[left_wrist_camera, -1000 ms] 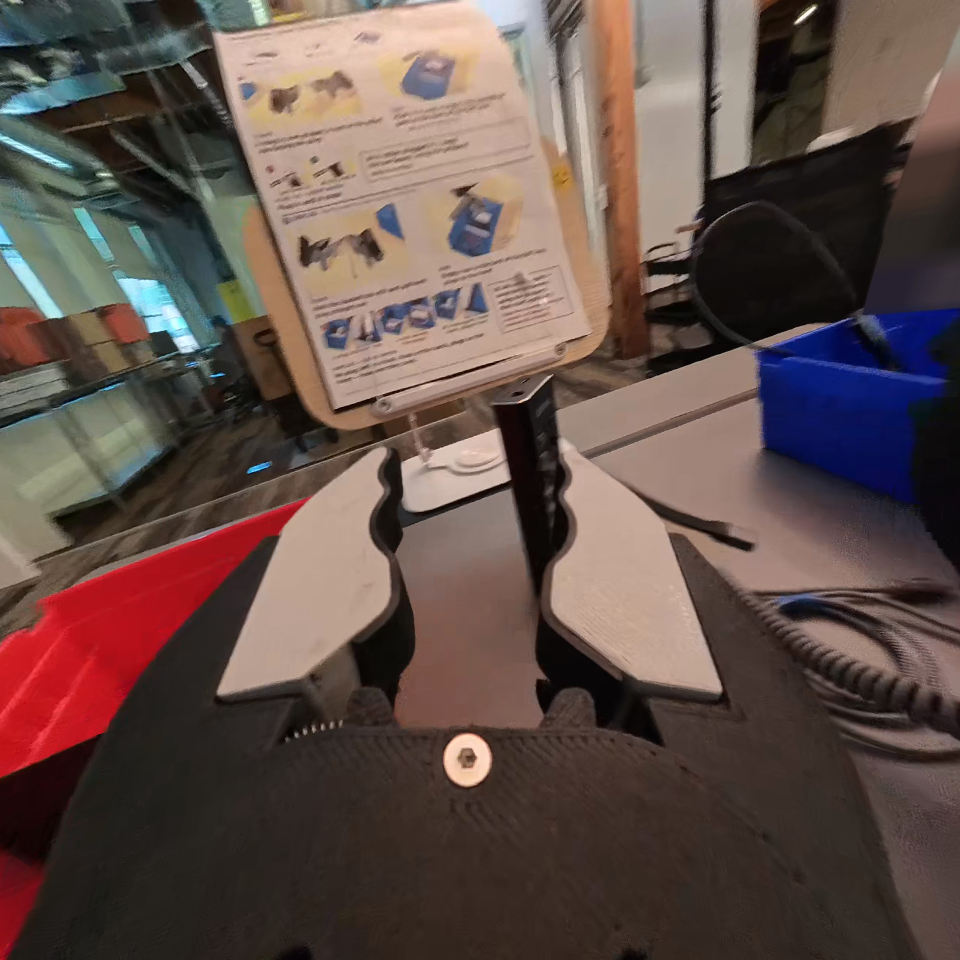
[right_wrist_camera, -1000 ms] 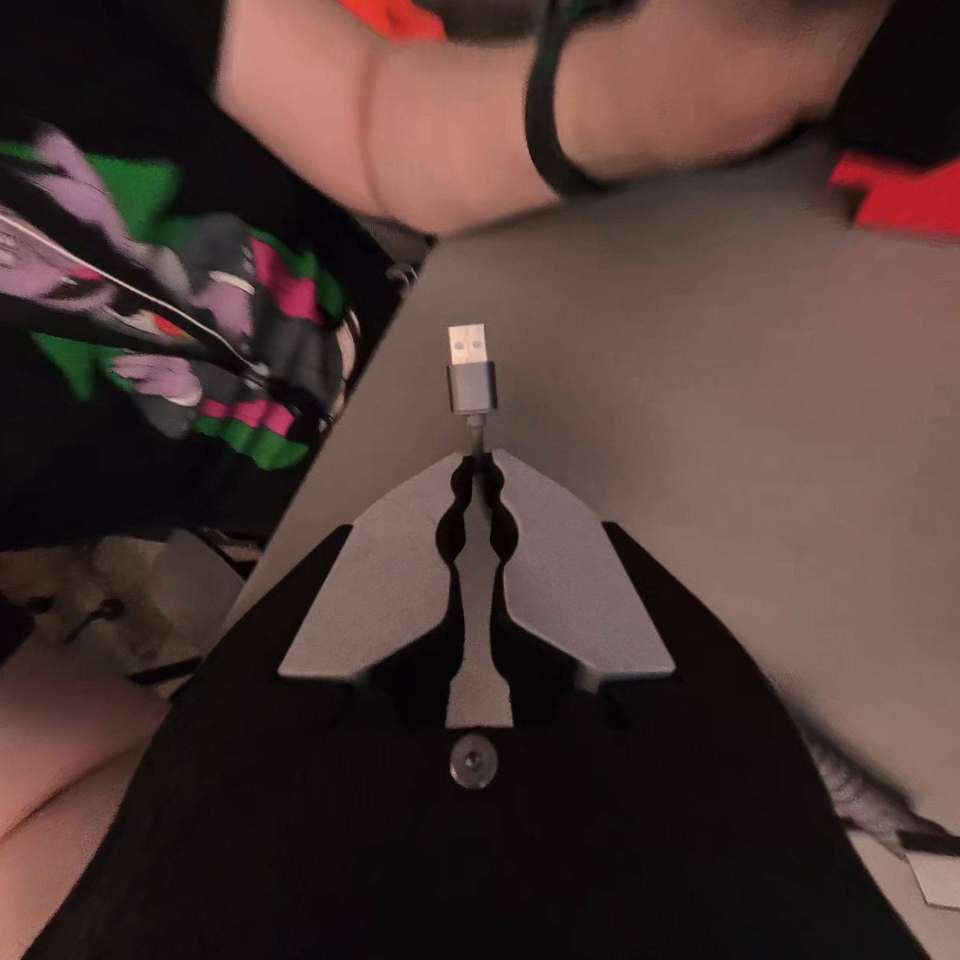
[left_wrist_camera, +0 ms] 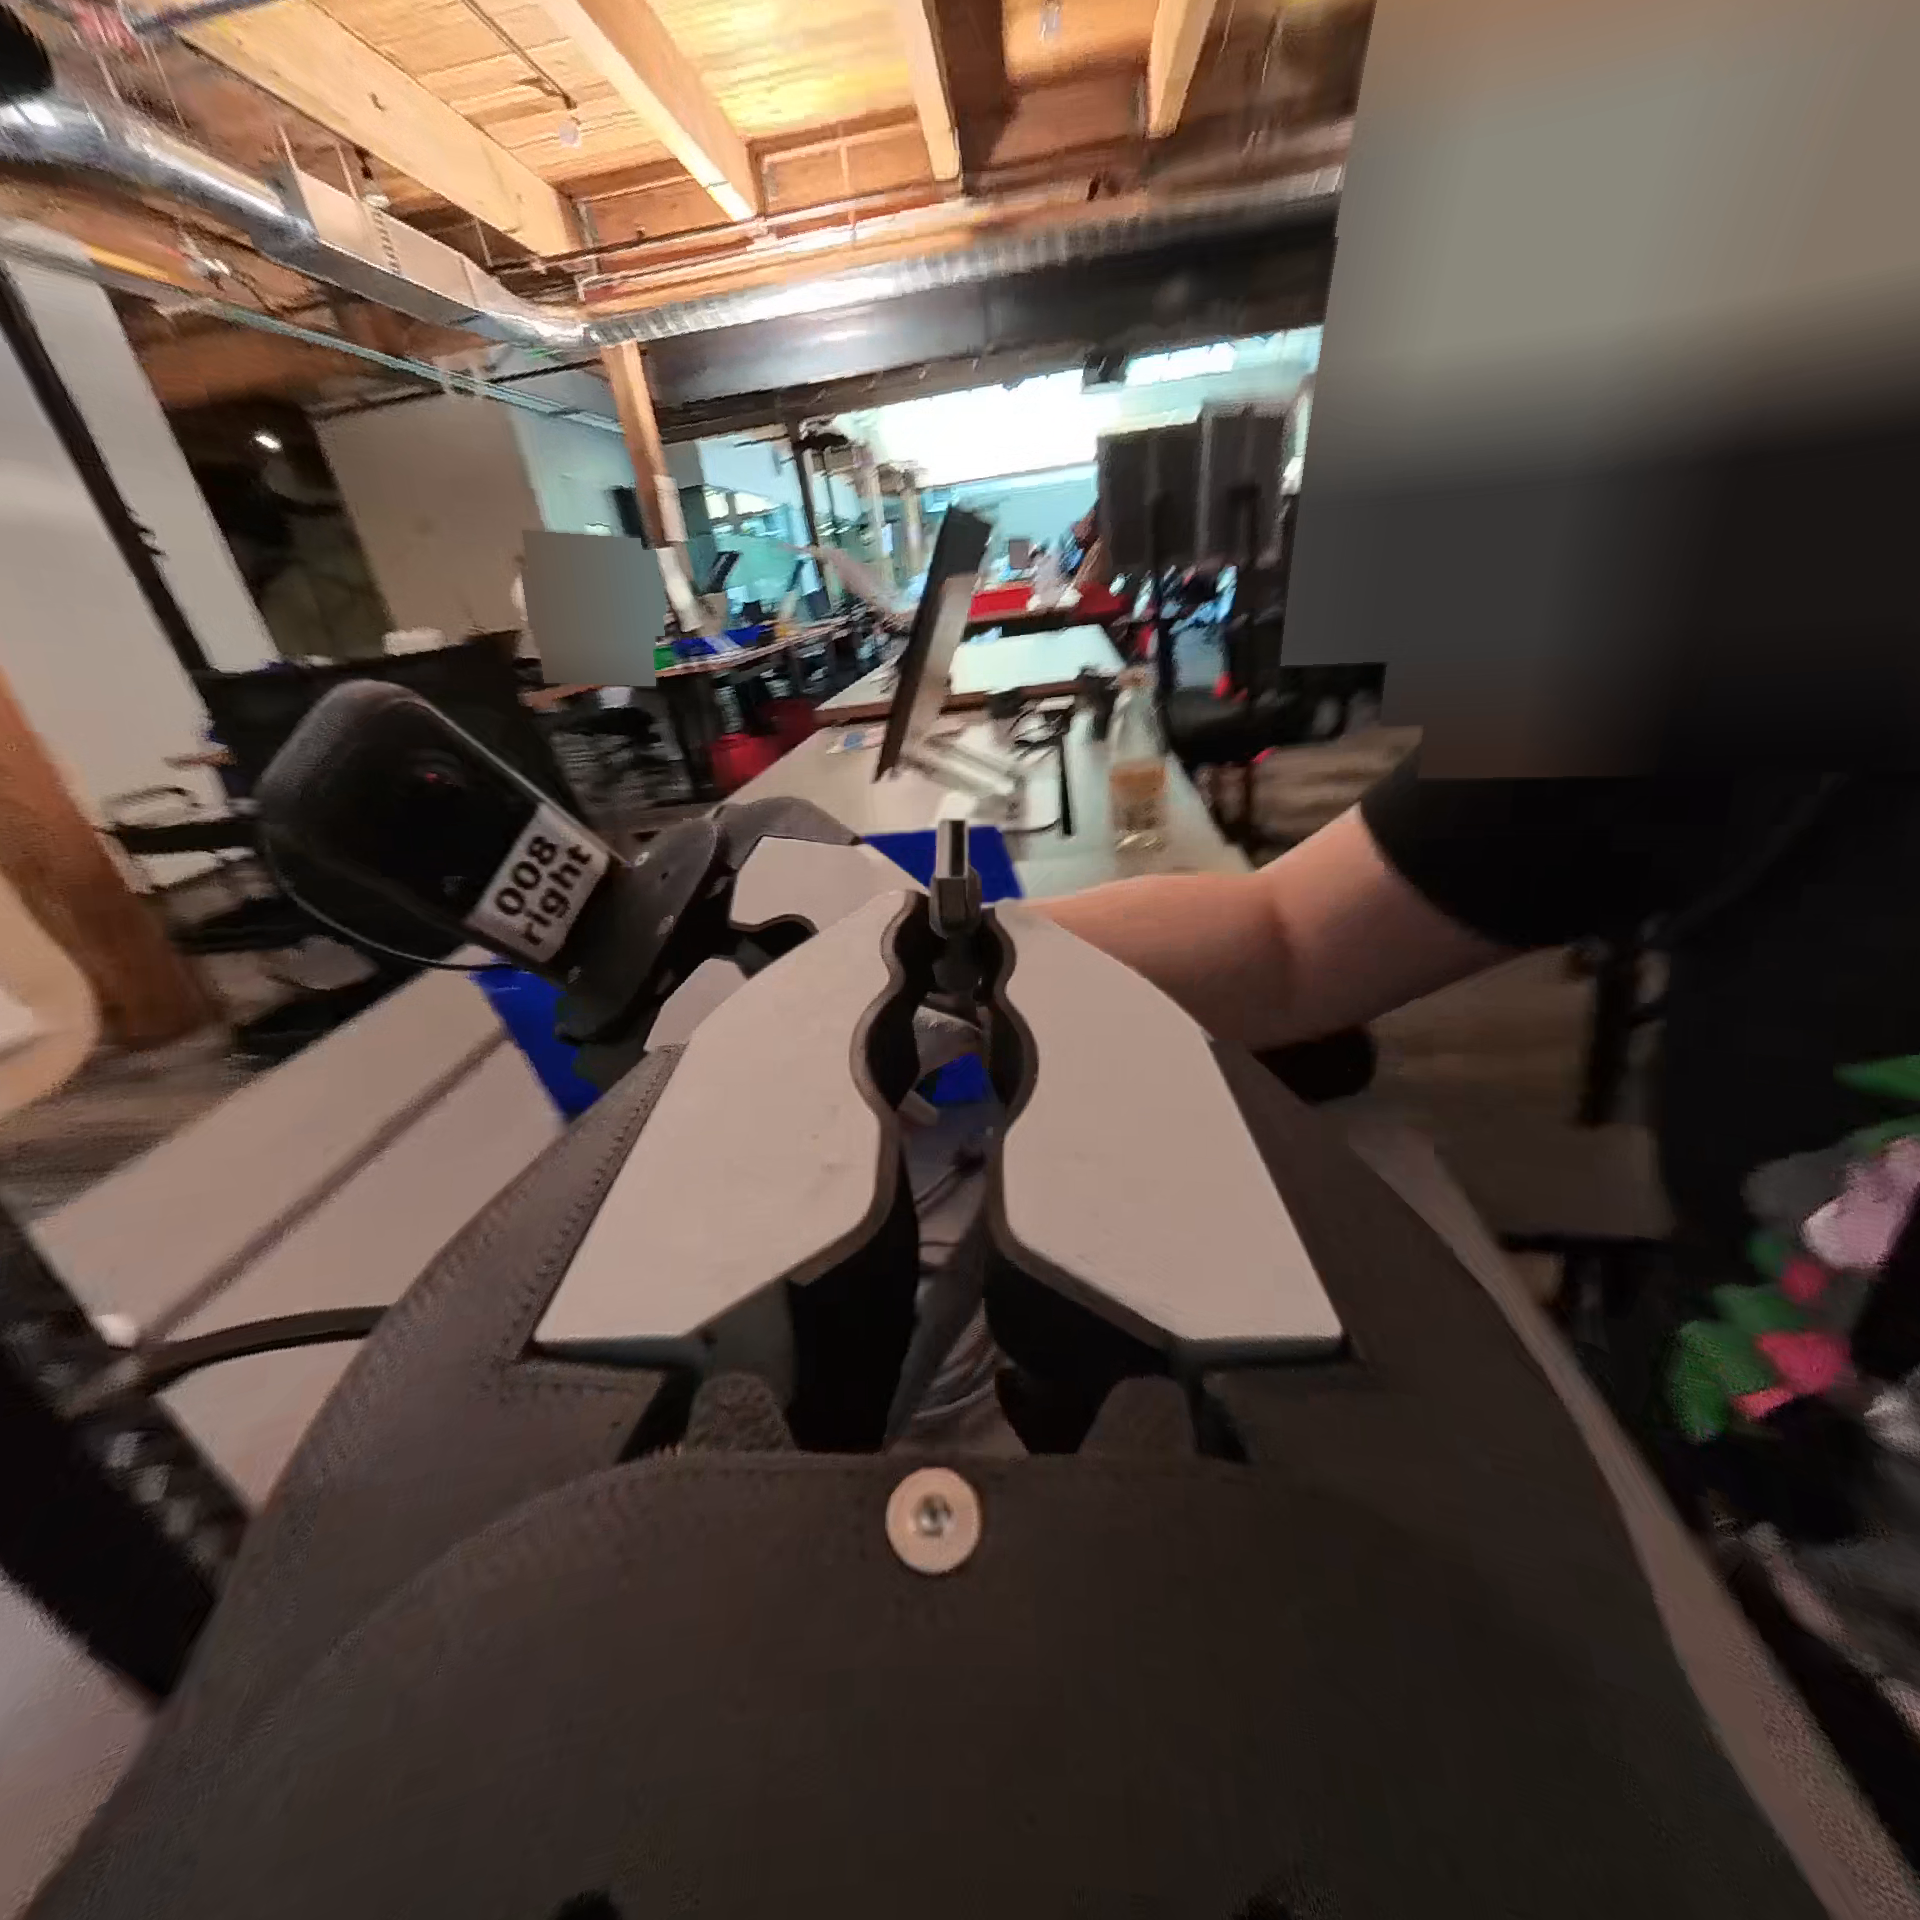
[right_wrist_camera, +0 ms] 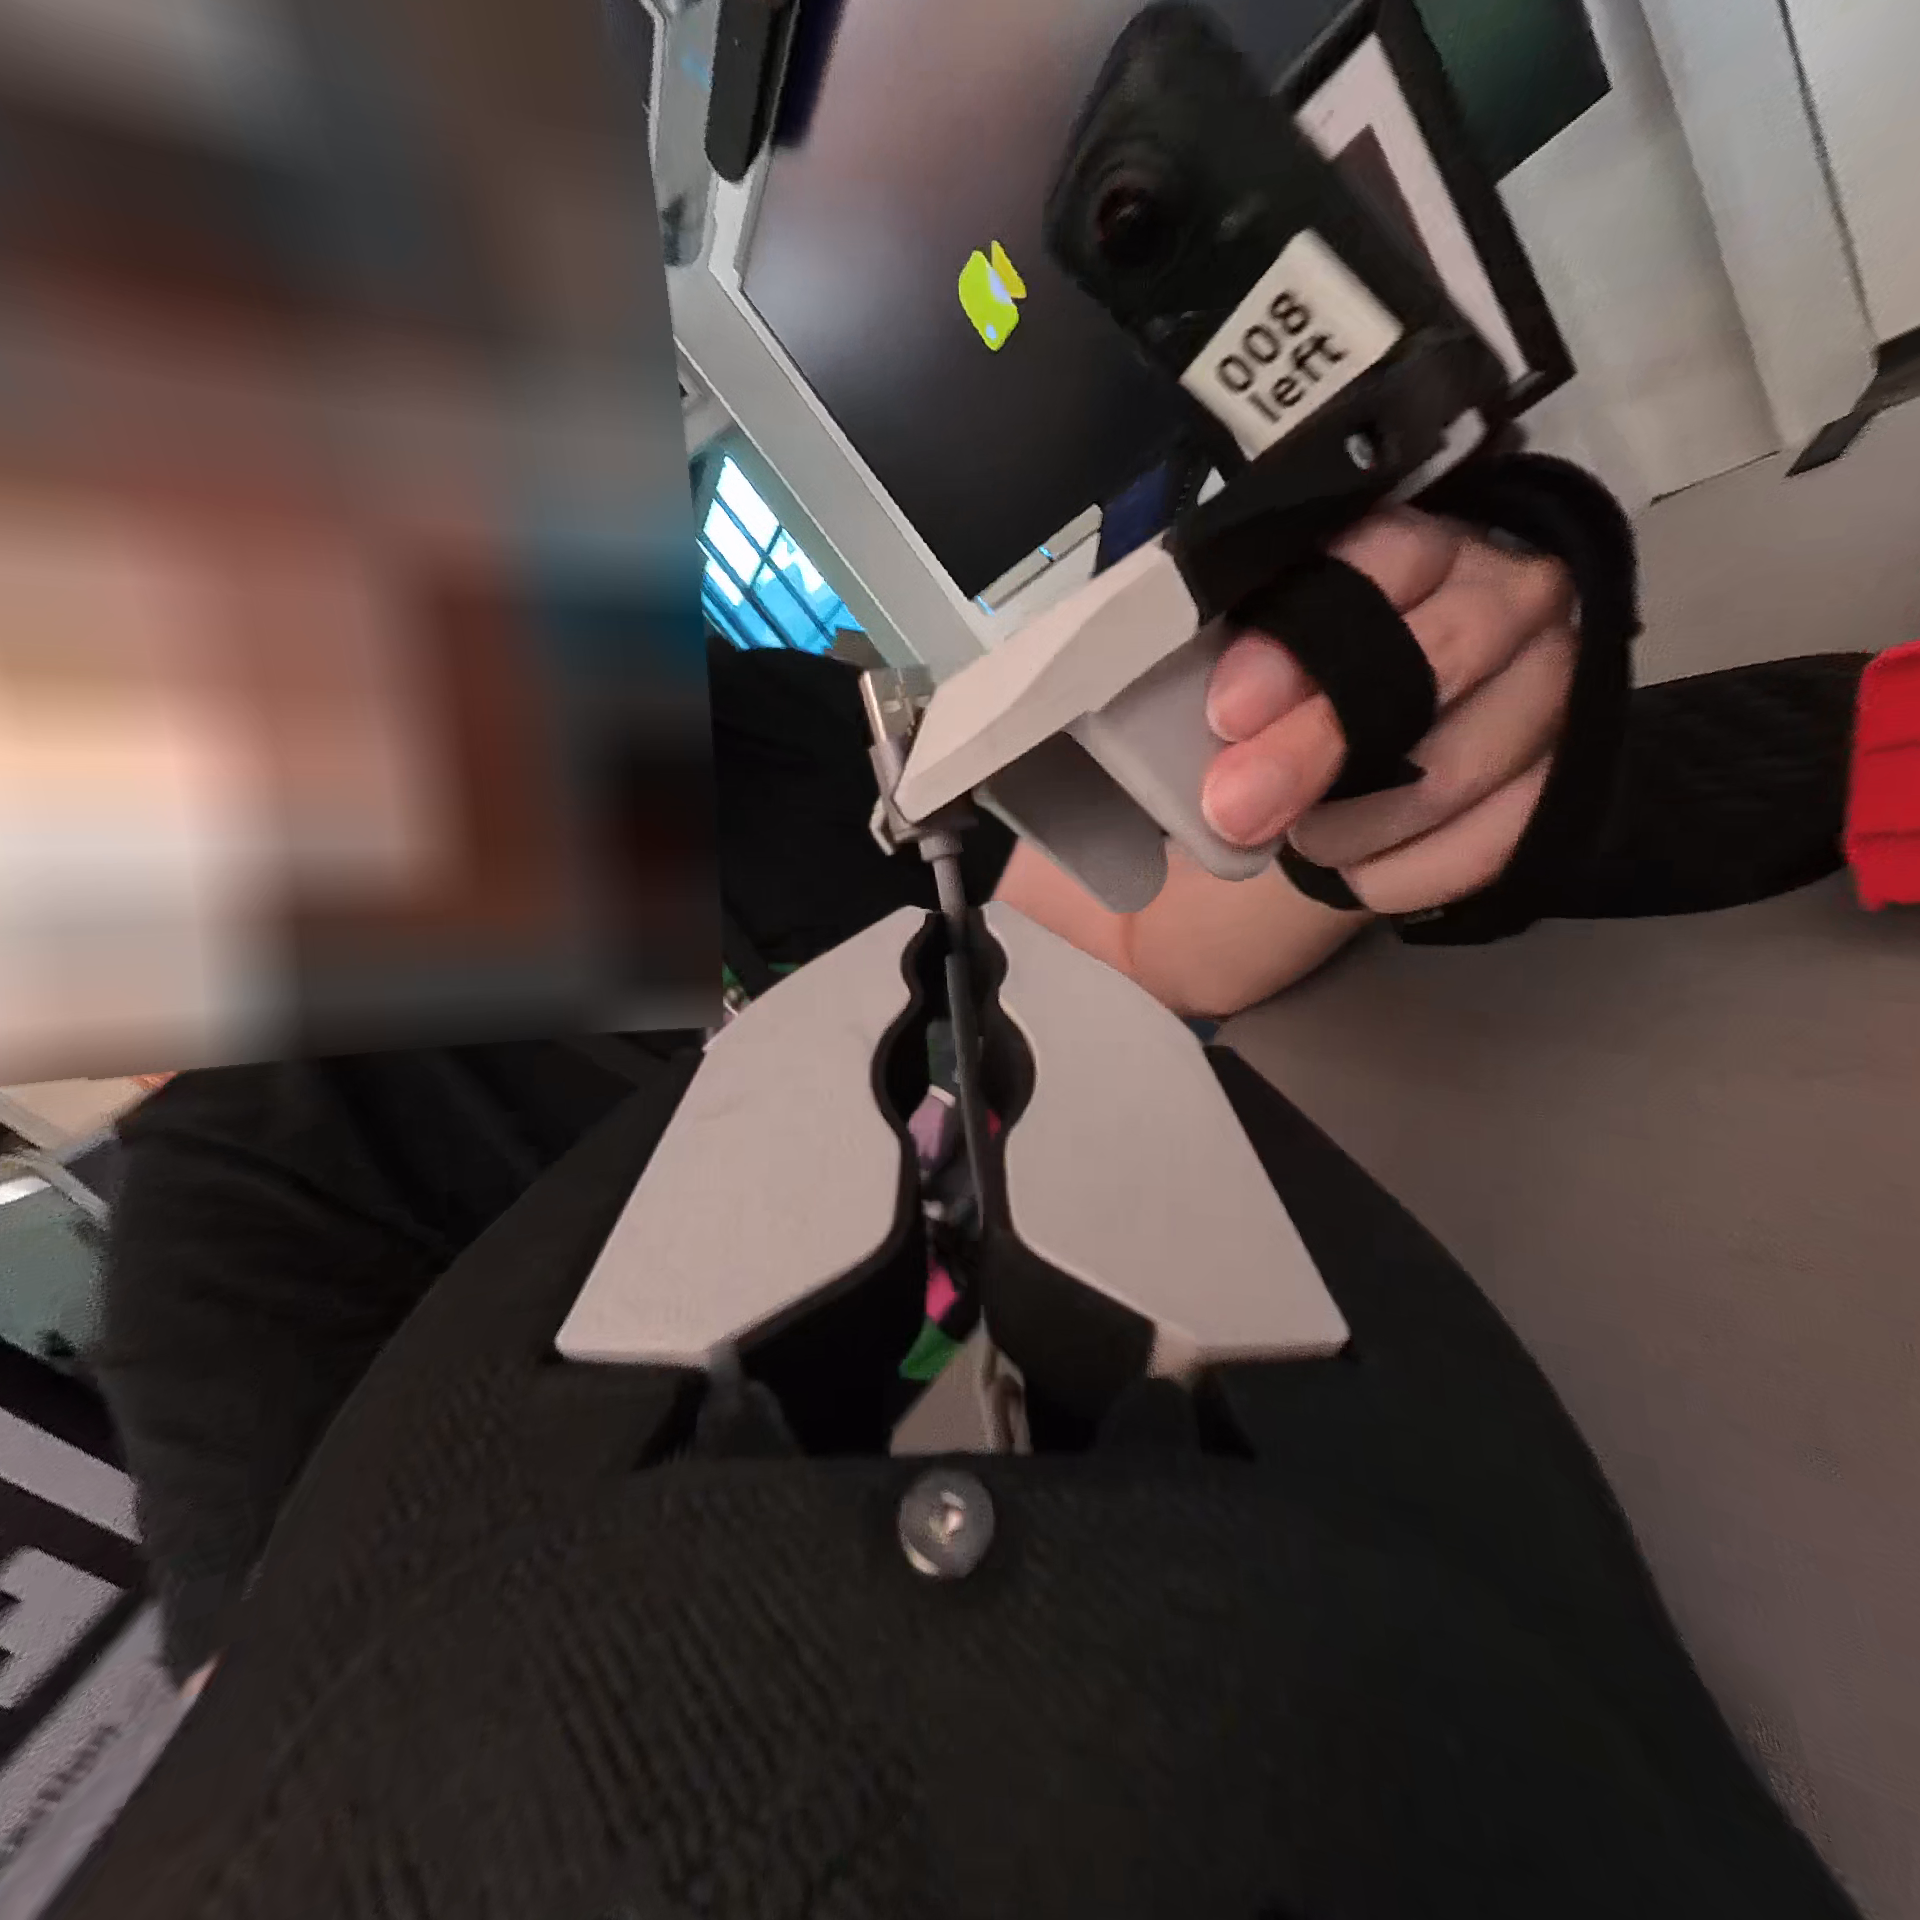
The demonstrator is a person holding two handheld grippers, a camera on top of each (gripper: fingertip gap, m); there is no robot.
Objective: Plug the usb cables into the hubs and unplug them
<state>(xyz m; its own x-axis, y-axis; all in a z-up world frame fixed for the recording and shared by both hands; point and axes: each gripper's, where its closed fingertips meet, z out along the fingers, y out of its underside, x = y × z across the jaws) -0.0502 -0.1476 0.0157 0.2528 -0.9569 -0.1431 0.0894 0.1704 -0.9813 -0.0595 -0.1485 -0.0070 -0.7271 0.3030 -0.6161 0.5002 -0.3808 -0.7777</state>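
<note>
— While both tools meet in mid-air, where exactly is the USB plug [right_wrist_camera: 891,727]?

— Pinched at the tips of the left hand-held gripper [left_wrist_camera: 954,920], metal end poking out past them. Just below, its thin grey cable [right_wrist_camera: 966,1039] runs between the fingers of the right hand-held gripper [right_wrist_camera: 951,920], which are closed onto it. So both tools are clamped, one on the plug body, one on the cord, well above the grey worktop [right_wrist_camera: 1558,1195].

— How will it handle?

— I judge it very light. The plug is small, rigid and smooth-sided, so it could twist or slip in flat pads. The cord is limp and carries no push; held there alone, the plug would flop.

— Best place to hold, then?

— On the plug's short housing, flat faces against the pads, leaving the metal tongue free. The strain relief is the weak spot: avoid bending it sharply.

— Any hub in sight?

— None that I can make out now.
</note>
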